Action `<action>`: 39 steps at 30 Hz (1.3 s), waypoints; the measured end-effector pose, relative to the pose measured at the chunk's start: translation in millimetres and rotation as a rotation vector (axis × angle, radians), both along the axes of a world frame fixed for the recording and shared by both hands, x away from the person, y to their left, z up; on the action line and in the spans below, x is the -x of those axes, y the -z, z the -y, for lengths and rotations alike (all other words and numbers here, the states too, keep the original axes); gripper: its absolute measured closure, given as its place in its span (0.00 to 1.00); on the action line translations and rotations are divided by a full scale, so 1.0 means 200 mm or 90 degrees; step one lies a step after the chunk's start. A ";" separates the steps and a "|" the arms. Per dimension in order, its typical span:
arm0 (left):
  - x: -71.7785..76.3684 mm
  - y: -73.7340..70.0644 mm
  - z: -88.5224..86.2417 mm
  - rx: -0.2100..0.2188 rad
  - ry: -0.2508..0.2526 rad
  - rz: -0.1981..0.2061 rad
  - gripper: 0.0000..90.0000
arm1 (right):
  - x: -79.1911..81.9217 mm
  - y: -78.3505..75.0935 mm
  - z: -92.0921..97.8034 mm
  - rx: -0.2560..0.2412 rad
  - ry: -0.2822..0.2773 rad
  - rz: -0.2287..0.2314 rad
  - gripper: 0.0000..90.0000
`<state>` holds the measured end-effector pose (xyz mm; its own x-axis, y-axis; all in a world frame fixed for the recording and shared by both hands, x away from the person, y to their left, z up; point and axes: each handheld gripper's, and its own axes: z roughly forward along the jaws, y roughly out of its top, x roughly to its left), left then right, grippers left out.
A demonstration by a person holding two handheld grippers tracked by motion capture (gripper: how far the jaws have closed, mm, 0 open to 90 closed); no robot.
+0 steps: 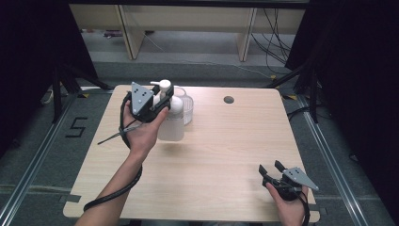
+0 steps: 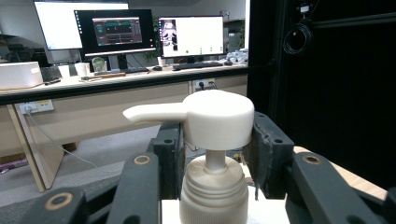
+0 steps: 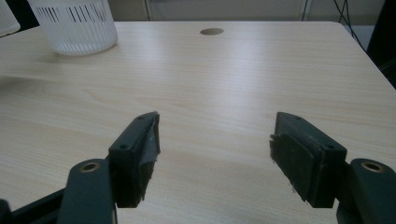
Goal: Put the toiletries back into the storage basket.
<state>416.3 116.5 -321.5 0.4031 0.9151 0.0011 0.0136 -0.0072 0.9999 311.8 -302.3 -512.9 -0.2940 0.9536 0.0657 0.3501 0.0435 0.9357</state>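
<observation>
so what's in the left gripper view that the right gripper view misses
Left gripper view: the left gripper has its jaws shut on the neck of a pump bottle, whose white pump head points left; behind it stand a desk with monitors.

Right gripper view: the right gripper with jaws wide open and holding nothing, a white ribbed basket, and a round hole in the tabletop.

Both: black jaws, and the light wooden table.

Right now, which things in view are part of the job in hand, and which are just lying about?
In the job:
- pump bottle, clamped at its neck
- left gripper, shut on it
- ribbed white basket, right behind the bottle, possibly its target

Lying about:
- right gripper, open, idle at the near right edge
- table, with its cable hole
- desk with monitors beyond
</observation>
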 end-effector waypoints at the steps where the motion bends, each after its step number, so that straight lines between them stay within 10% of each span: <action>1: 0.00 0.00 0.00 0.001 -0.001 0.000 0.66 | 0.00 0.00 0.00 -0.002 0.000 0.000 0.36; 39: -0.11 -0.07 0.00 0.019 -0.032 0.028 0.66 | 0.00 0.00 -0.02 -0.033 -0.007 -0.003 0.36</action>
<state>437.5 116.5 -308.0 0.3566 0.9342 -0.0099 -0.0306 0.0223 0.9993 311.6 -299.1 -513.9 -0.3045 0.9455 0.1156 0.3541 -0.0003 0.9352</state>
